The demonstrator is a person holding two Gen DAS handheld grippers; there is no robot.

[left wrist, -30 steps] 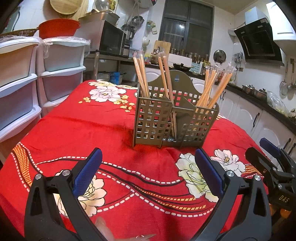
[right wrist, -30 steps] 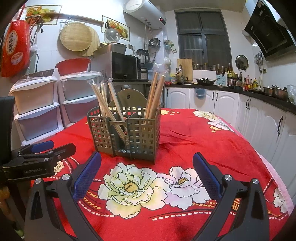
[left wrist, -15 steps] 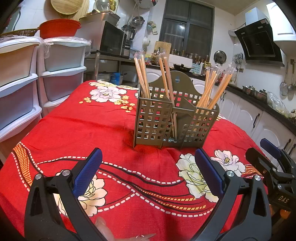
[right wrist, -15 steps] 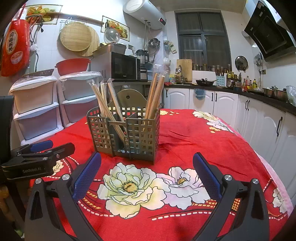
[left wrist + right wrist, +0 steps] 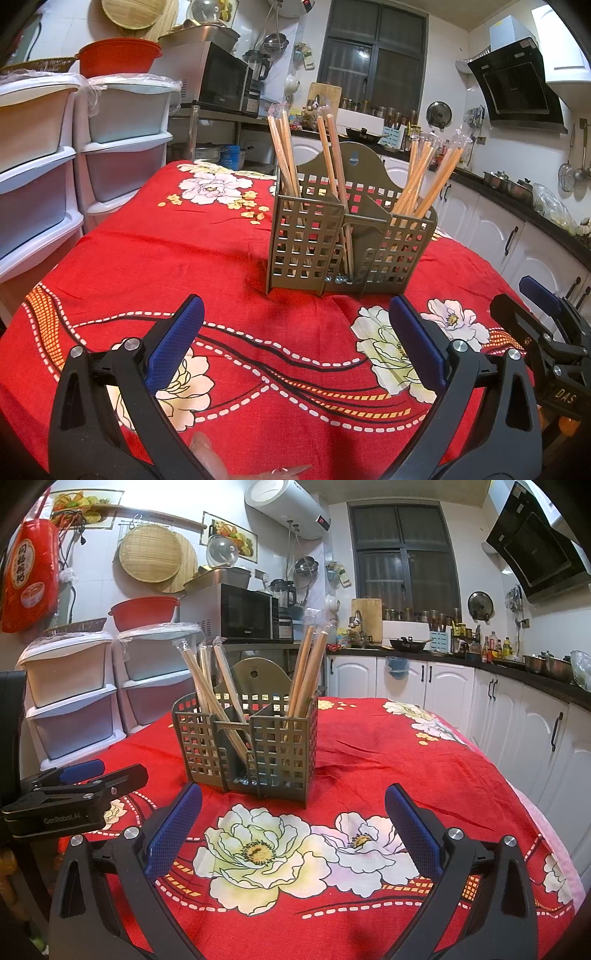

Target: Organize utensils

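Left gripper (image 5: 295, 332) level, fingers (image 5: 173, 343) spread, right gripper (image 5: 293, 819) likewise

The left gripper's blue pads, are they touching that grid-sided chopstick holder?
Apart. In the left wrist view the left gripper stands open, with bare red tablecloth showing between its pads and the chopstick holder.

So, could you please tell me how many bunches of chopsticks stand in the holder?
3: left bunch, middle pair, right bunch of the holder; more may be hidden.
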